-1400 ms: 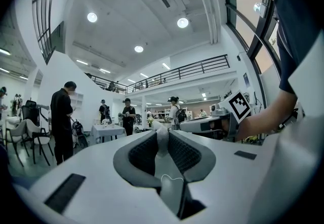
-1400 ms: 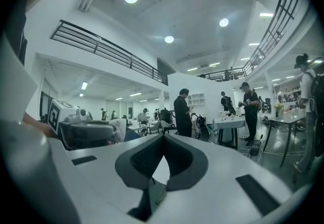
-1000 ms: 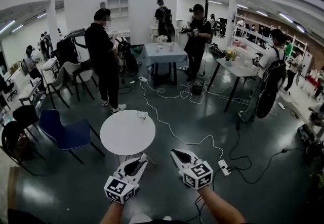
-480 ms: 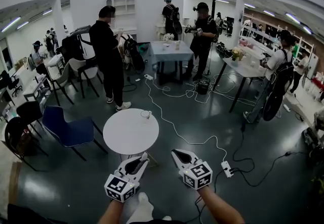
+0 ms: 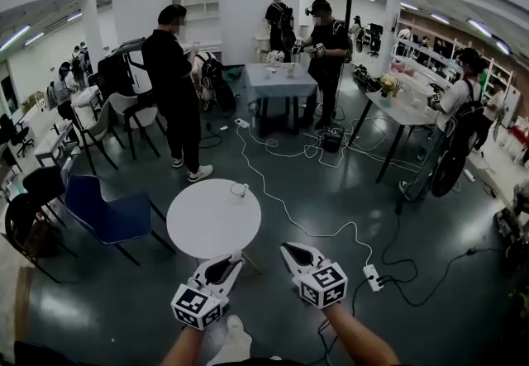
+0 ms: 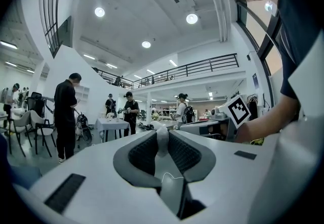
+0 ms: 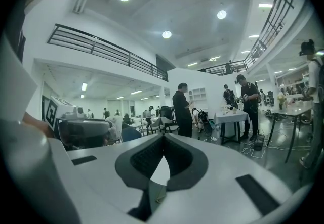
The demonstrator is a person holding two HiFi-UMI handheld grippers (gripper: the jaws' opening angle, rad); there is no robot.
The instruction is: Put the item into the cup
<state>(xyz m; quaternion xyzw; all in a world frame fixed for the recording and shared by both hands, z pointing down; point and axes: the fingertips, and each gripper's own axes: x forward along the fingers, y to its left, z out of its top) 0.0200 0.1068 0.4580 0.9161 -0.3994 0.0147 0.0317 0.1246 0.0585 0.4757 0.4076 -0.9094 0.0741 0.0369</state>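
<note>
A small clear cup (image 5: 239, 188) stands at the far edge of a round white table (image 5: 207, 228) just ahead of me. My left gripper (image 5: 235, 258) hovers level before the table's near rim. In the left gripper view, this gripper (image 6: 161, 132) has its dark pads pressed on a pale, narrow item (image 6: 162, 153). My right gripper (image 5: 285, 248) floats beside it, off the table's right side. In the right gripper view, the tips of this gripper (image 7: 163, 136) meet with nothing between them. Neither gripper view shows the cup.
A blue chair (image 5: 103, 216) stands left of the table. A white cable (image 5: 281, 209) runs over the floor to a power strip (image 5: 372, 278) on the right. A person in black (image 5: 173, 83) stands beyond the table, with other people and tables (image 5: 281, 79) farther back.
I have stepped nearer, and the whole scene has shifted slightly in view. A white shoe now shows at the bottom edge. Both grippers keep the same pose.
</note>
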